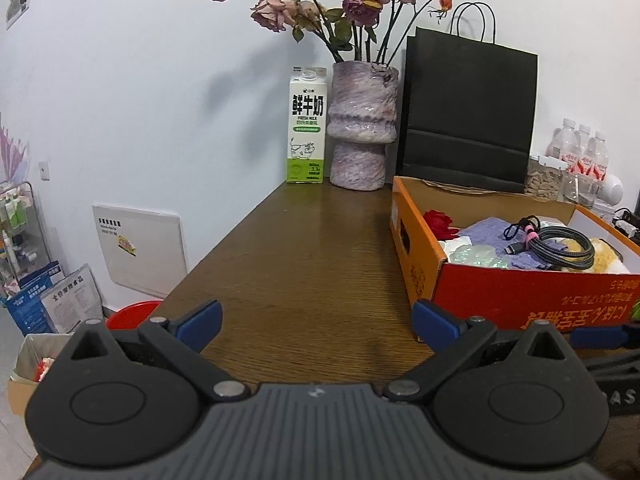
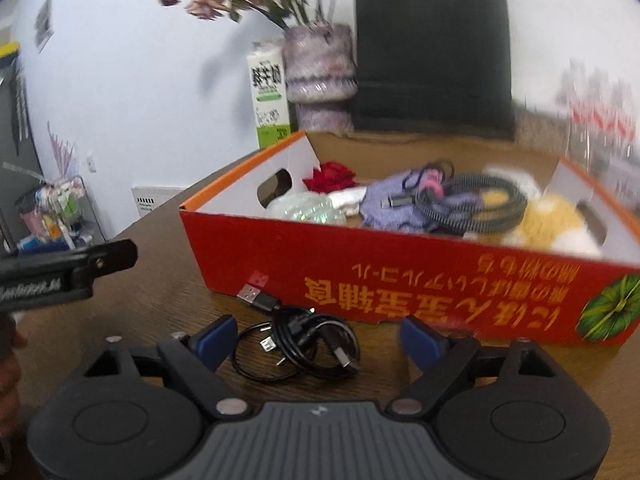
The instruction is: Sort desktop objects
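A red and orange cardboard box (image 2: 400,268) stands on the brown wooden table (image 1: 304,248); it also shows in the left wrist view (image 1: 520,292). It holds a coiled grey braided cable (image 2: 480,204), purple cloth (image 2: 384,200), a red flower (image 2: 332,176), a yellow-white plush (image 2: 556,220) and clear wrap. A coiled black USB cable (image 2: 300,340) lies on the table in front of the box, between the blue fingers of my open right gripper (image 2: 320,340). My left gripper (image 1: 316,324) is open and empty over bare table, left of the box.
A milk carton (image 1: 306,124), a purple vase of dried roses (image 1: 362,128) and a black paper bag (image 1: 470,116) stand at the back against the wall. Water bottles (image 1: 580,152) are at the far right. A red bin and boxes sit on the floor left.
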Tool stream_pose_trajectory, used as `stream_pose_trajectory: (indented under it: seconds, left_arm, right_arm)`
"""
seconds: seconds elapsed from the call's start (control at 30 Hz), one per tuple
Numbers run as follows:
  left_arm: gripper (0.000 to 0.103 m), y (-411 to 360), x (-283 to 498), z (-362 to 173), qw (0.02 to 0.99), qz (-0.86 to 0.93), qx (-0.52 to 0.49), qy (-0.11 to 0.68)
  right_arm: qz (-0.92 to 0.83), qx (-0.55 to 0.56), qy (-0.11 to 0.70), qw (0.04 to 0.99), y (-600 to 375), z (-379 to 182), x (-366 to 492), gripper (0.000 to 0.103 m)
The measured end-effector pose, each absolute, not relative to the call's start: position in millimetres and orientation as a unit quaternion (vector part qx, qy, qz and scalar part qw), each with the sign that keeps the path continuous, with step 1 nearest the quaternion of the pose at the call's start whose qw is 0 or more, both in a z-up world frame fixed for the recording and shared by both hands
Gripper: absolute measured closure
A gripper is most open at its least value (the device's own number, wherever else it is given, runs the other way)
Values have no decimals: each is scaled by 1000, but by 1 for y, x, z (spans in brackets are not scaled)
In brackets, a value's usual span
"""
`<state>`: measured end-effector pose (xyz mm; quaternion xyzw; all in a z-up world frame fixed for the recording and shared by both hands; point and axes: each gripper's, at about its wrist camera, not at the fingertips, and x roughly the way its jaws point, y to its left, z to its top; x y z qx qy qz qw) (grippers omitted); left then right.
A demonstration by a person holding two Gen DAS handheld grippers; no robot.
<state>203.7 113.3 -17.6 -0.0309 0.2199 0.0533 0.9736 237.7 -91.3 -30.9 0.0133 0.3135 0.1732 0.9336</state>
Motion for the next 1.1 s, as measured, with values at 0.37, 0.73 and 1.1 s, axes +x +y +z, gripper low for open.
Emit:
stream_pose_trajectory:
  seconds: [0.37, 0.73, 1.1]
  left_arm:
    - [0, 109, 203, -18, 975, 41, -21, 219]
    - [0, 92, 202, -23, 975, 18, 4, 222]
    - [0, 41, 192, -24, 972, -47, 22, 231]
  right_arm:
    - [182, 19, 301, 936, -97, -30, 229, 54]
    - [170, 34, 271, 947, -122, -19, 218, 54]
    - [151, 40, 259, 953, -156, -17, 212, 54]
